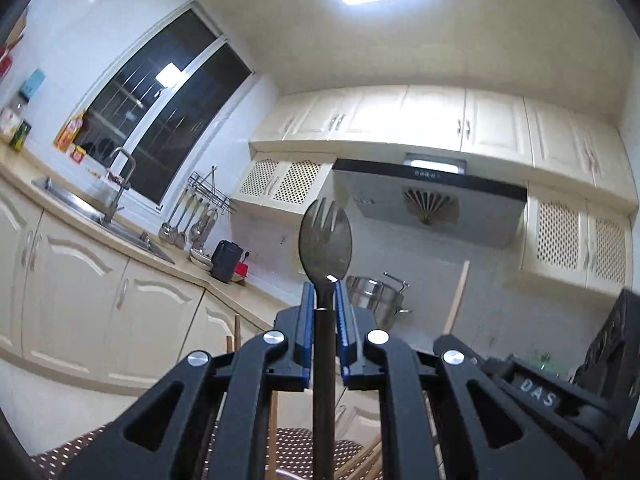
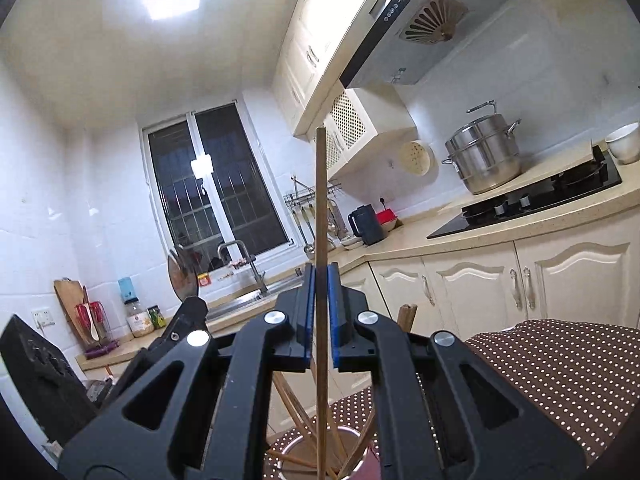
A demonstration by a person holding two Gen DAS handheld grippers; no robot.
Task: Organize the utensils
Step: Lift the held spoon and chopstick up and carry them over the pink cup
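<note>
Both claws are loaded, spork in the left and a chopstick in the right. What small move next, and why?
Probably lower the right claw a little, feeding its chopstick into the metal cup below. The chopstick stands upright, clamped, its lower end already over that cup among other chopsticks. The left claw can wait, shut on the spork.

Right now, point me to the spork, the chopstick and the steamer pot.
spork (image 1: pixel 325 236): left wrist view, on the bowl below the tines.
chopstick (image 2: pixel 321 200): right wrist view, on the shaft above the tool.
steamer pot (image 2: pixel 484 156): right wrist view, on the steel side wall.
</note>
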